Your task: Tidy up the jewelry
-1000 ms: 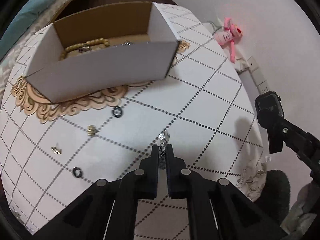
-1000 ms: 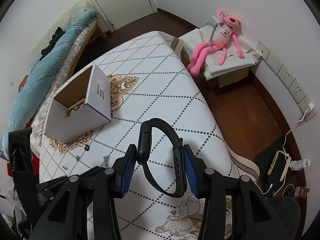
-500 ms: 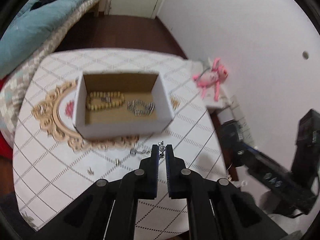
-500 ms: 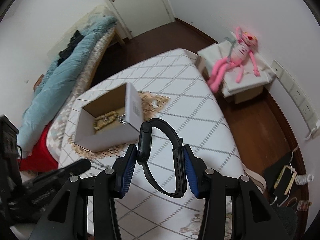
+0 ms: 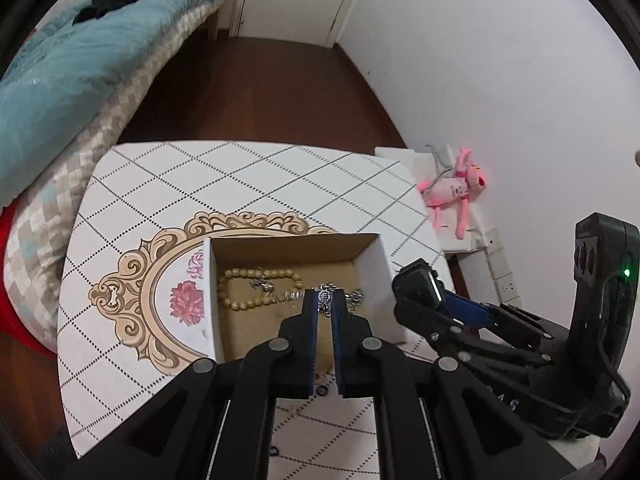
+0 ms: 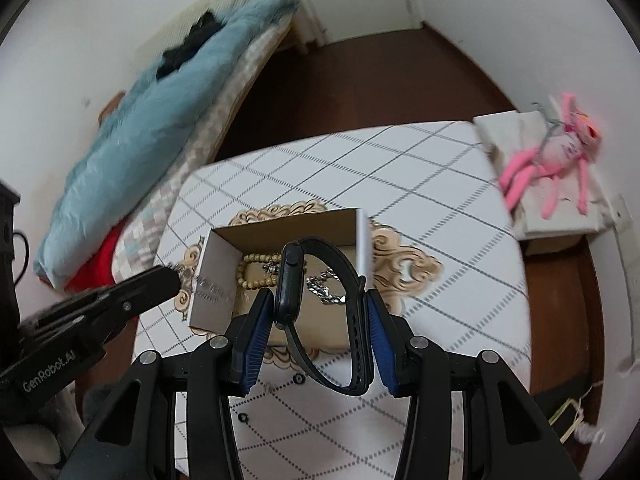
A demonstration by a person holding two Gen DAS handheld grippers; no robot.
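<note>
**Two loads over one small box**

The table (image 5: 248,184), in its diamond-print cloth, carries the cardboard box (image 5: 376,252), which sits at the middle of both views. Inside lie a wooden bead bracelet (image 5: 240,300) at 9 o'clock and a silver chain (image 6: 320,286) toward 3 o'clock.

The right gripper (image 6: 320,320) hangs above the box, its jaws clamped on a black smartwatch (image 6: 290,280); the loose strap could catch the box's near wall and tip it.

The left gripper (image 5: 325,300) pinches a small silver charm (image 5: 323,298) between nearly closed jaws over the box interior. Both grippers crowd the same opening, so they may collide.

Small rings (image 6: 298,379) lie on the cloth at 6 o'clock, easily knocked off.
</note>
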